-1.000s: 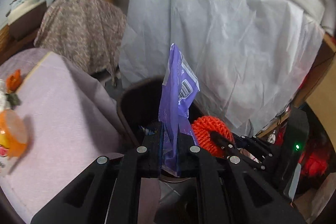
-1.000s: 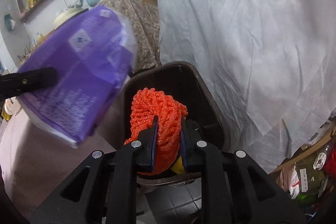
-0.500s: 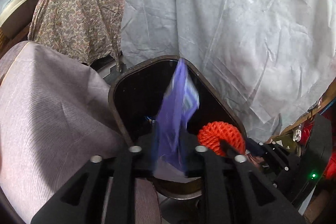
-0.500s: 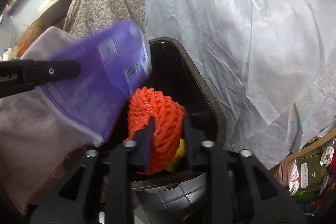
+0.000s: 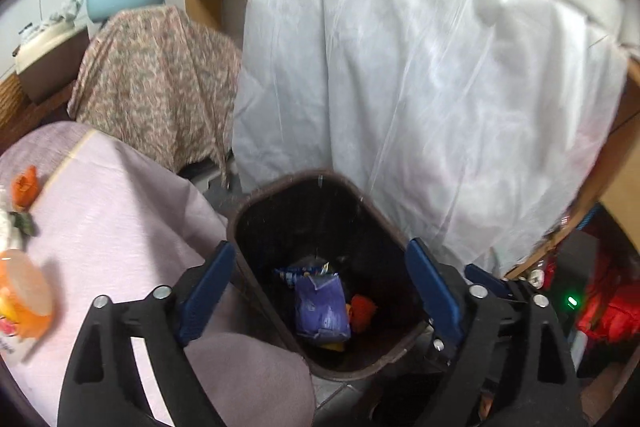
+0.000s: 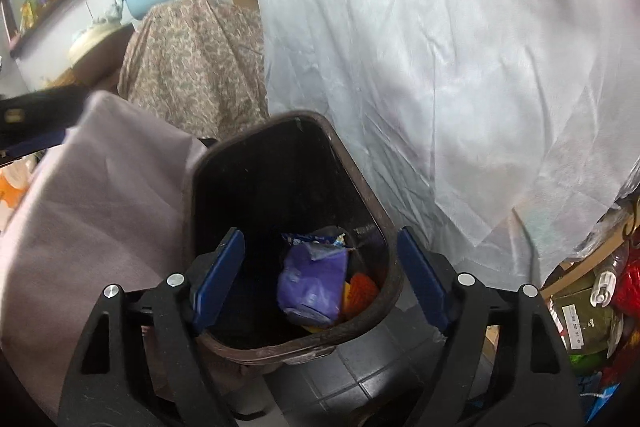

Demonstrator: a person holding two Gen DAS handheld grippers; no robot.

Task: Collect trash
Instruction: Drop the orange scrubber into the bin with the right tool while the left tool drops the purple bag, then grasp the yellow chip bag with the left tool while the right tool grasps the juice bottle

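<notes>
A dark brown trash bin stands on the floor beside the cloth-covered table. At its bottom lie a purple wrapper, an orange foam net and a blue-white wrapper. My left gripper hangs over the bin, jaws opening wide, nothing between them. My right gripper hangs over the bin too, jaws opening, also holding nothing. The right gripper's fingers show at the bin's right rim in the left wrist view.
A mauve tablecloth covers the table left of the bin, with an orange-lidded cup on it. A white sheet hangs behind the bin. A patterned cloth drapes furniture at the back. Clutter fills the right.
Both grippers opened. The purple wrapper dropped from the left gripper and the orange foam net from the right gripper; both now lie at the bottom of the bin.
</notes>
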